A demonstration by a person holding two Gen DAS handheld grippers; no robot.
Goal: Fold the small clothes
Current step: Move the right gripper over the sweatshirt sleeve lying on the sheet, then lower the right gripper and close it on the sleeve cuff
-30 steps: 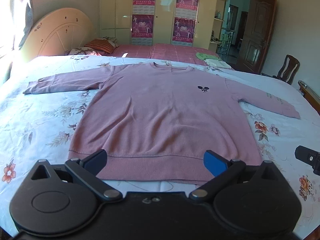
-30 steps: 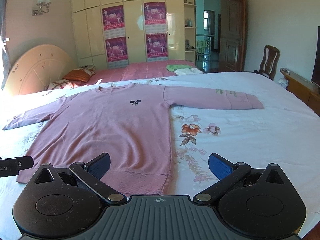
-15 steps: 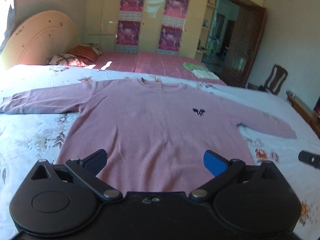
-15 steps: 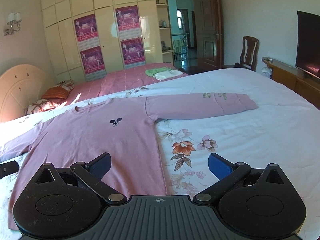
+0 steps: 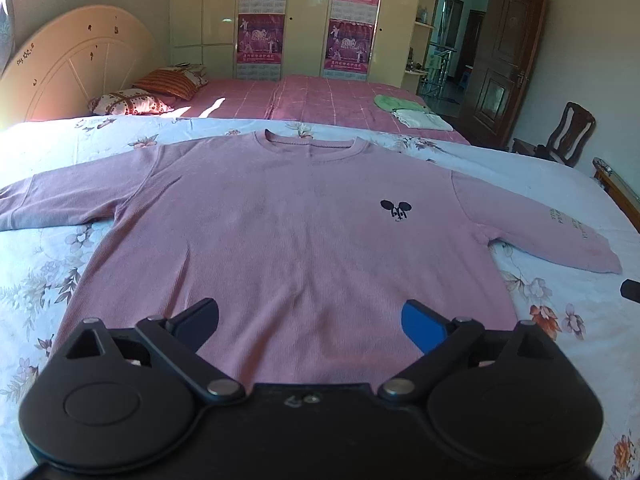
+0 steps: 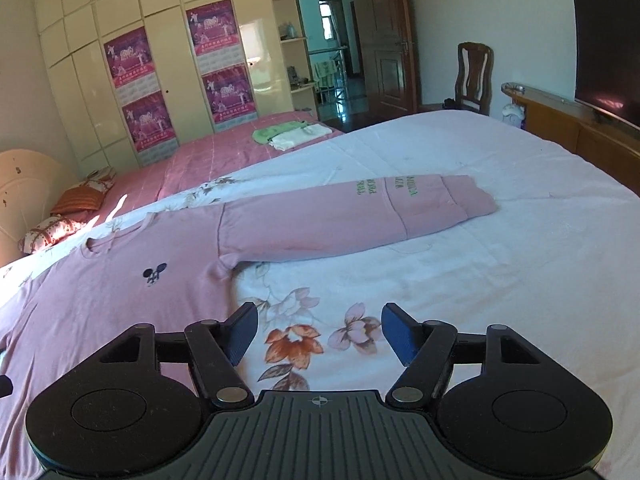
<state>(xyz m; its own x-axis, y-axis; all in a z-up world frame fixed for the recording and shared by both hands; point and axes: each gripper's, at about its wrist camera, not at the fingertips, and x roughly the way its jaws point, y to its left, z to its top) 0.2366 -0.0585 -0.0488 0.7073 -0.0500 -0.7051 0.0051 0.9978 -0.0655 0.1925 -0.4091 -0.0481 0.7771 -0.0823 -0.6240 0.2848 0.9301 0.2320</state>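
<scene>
A pink long-sleeved sweater point(image 5: 288, 232) lies flat, front up, on the flowered bedsheet point(image 5: 44, 276), both sleeves spread out sideways. A small black logo point(image 5: 396, 210) marks its chest. My left gripper point(image 5: 310, 316) is open and empty, hovering over the sweater's lower body. My right gripper point(image 6: 318, 334) is open and empty over the bare sheet, just right of the sweater's body point(image 6: 100, 304) and below its right sleeve point(image 6: 352, 216), which bears green lettering.
A second bed with a pink cover point(image 5: 320, 98) stands behind, with pillows point(image 5: 132, 100) and folded green and white cloths point(image 6: 292, 135). A wooden chair point(image 6: 474, 76), a door, a TV point(image 6: 604, 52) on a low cabinet and wardrobes line the walls.
Both grippers have moved forward over the bed. The left one now stands over the sweater's body; the right one has swung right, toward the right sleeve. The right gripper's jaws have narrowed slightly.
</scene>
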